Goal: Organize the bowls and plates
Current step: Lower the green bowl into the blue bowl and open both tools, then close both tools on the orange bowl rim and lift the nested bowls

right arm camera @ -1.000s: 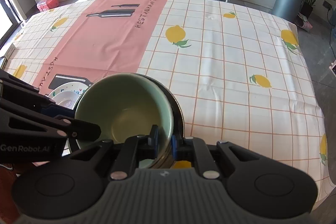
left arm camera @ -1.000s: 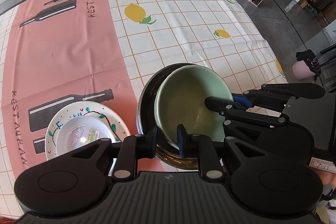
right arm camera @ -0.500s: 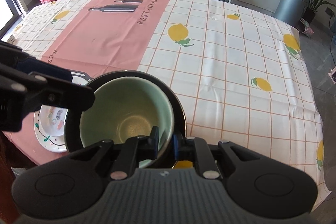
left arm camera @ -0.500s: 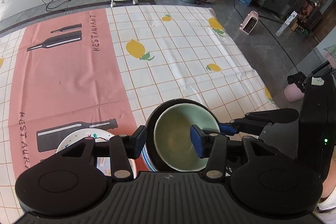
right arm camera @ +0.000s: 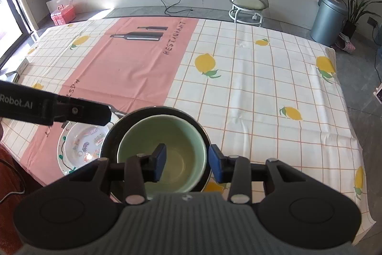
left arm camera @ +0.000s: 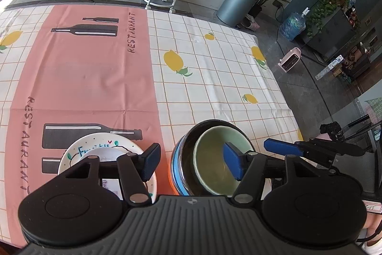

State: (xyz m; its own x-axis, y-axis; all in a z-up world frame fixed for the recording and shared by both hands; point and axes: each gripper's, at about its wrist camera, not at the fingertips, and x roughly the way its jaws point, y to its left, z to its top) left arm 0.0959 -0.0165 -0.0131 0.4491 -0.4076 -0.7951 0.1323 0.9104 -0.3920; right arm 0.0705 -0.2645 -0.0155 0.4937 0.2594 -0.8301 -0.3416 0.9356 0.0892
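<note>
A pale green bowl (left arm camera: 210,159) sits nested inside a dark metal bowl with a blue outside (left arm camera: 177,159) near the table's front edge. They show in the right wrist view as the green bowl (right arm camera: 164,135) and the dark bowl (right arm camera: 152,111). A white patterned plate (left arm camera: 78,152) with a smaller white dish on it lies to their left; it also shows in the right wrist view (right arm camera: 78,138). My left gripper (left arm camera: 191,163) is open above the bowls' near rim. My right gripper (right arm camera: 187,160) is open, jaws astride the green bowl's near rim, not touching.
The table carries a checked lemon-print cloth with a pink band (right arm camera: 133,68). Its right edge (right arm camera: 346,111) drops to the floor. A stool (right arm camera: 248,6) and a grey bin (right arm camera: 329,18) stand beyond the far edge.
Both grippers have opened and let go of the bowls, then risen and pulled back. The green bowl now rests inside the dark bowl on the table.
</note>
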